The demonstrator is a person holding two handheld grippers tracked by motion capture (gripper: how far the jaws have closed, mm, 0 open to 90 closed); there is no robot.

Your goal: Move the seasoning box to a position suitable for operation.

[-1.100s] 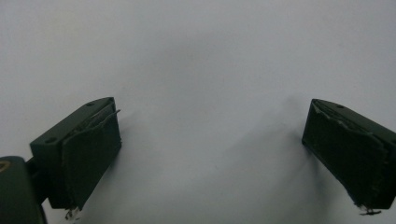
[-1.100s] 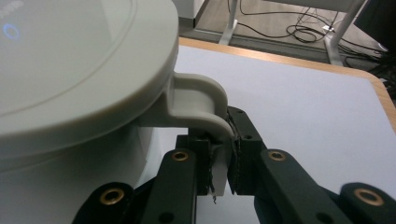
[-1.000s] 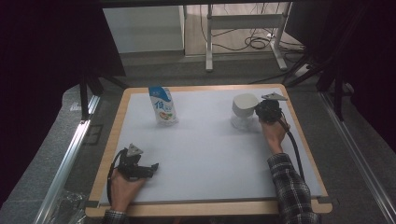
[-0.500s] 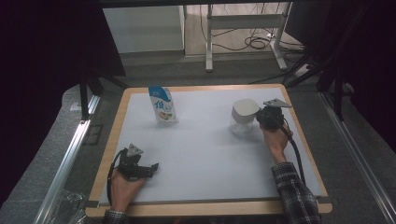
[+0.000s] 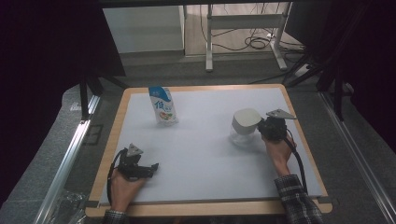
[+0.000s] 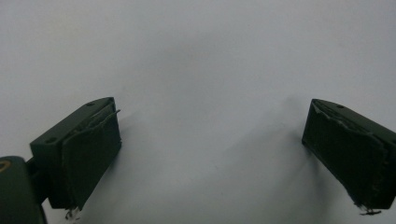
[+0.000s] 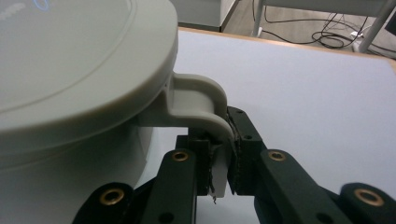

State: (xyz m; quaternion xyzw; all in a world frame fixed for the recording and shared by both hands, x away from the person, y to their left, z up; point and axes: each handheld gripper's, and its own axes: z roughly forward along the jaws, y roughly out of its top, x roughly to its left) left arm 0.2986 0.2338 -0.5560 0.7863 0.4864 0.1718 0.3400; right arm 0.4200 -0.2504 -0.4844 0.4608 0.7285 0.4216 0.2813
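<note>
A container with a pale grey lid (image 5: pixel 246 119) and a clear body stands lifted slightly over the right side of the white board (image 5: pixel 205 154). My right gripper (image 5: pixel 260 127) is shut on the lid's curved handle (image 7: pixel 201 100), which sits pinched between the two jaws (image 7: pixel 227 168). At the front left, my left gripper (image 5: pixel 150 167) rests on the board, held by a hand. Its jaws stand wide open (image 6: pixel 210 154) with nothing but bare white surface between them. A blue and white pouch (image 5: pixel 163 106) stands upright at the back left.
The board has a wooden rim (image 5: pixel 201 209). Metal rails (image 5: pixel 70 154) run along the left and right of the table. Beyond the far edge are a desk frame and cables (image 5: pixel 254 42) on the floor.
My right gripper has drawn the lidded container toward the near edge of the board. The left gripper and the pouch have stayed put.
</note>
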